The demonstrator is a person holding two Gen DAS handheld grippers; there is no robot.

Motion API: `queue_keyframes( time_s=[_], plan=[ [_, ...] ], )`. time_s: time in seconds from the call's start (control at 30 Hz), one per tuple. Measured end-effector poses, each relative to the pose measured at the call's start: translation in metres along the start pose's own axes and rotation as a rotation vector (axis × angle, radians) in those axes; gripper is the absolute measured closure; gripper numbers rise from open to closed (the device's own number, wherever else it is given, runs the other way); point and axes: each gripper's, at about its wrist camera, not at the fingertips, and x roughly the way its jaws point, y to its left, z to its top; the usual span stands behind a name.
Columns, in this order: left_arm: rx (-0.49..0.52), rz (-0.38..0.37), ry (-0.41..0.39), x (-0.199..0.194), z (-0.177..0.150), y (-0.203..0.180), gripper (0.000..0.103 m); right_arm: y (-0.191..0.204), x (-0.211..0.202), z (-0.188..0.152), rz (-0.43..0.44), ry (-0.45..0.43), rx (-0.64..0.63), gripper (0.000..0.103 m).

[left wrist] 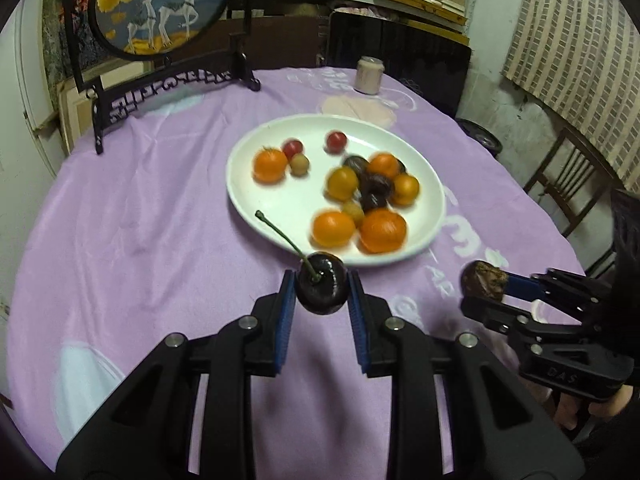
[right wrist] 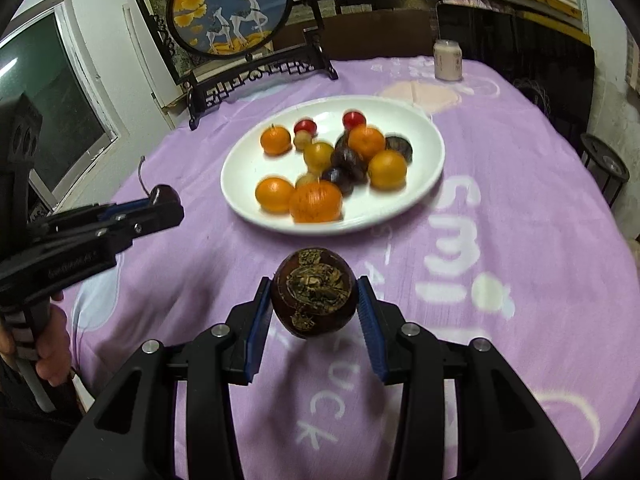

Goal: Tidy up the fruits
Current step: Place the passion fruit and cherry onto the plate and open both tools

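Two grippers, one fruit each, above a purple-clothed counter (left wrist: 140, 220).

Left gripper (left wrist: 322, 290): fingers (left wrist: 285, 308) narrow, clamped on a dark cherry (left wrist: 322, 288) with its green stem up toward 11 o'clock; held clear of the cloth, at 6 o'clock from the plate (left wrist: 272, 196) in the left view. Right gripper (right wrist: 314, 300): fingers (right wrist: 370, 316) holding a round brown fruit (right wrist: 313, 292) with a rough, flaky patch on top, at 6 o'clock from the plate in the right view. Plate: white, oval, mid-counter, carrying oranges (right wrist: 316, 202), dark plums (right wrist: 348, 158), two red fruits (right wrist: 353, 120) and small yellowish ones; contents blurred. Jar (right wrist: 448, 59): pale, at 1 o'clock beyond the plate. Screen (right wrist: 232, 8): round deer picture in a black stand, at 11 o'clock.
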Motion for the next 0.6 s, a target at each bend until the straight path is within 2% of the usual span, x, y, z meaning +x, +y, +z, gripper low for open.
queue_keyframes(
  time_s=[0.13,0.27,0.33,0.43,0.6],
  plan=[
    [-0.033,0.040,0.010,0.017,0.040,0.012,0.077,0.009,0.007,0.033,0.007,-0.028,-0.051,0.060],
    [-0.094,0.027,0.032,0.055,0.081,0.024,0.077,0.014,0.037,0.074,0.004,-0.038,-0.094,0.060],
    [-0.132,-0.003,0.070,0.080,0.093,0.030,0.077,0.011,0.062,0.091,-0.002,-0.007,-0.108,0.060],
    [-0.178,-0.041,0.112,0.104,0.097,0.035,0.077,0.005,0.087,0.102,0.004,0.028,-0.100,0.060],
    [-0.186,-0.046,0.148,0.126,0.093,0.039,0.076,0.006,0.102,0.106,0.017,0.044,-0.119,0.060]
  ],
)
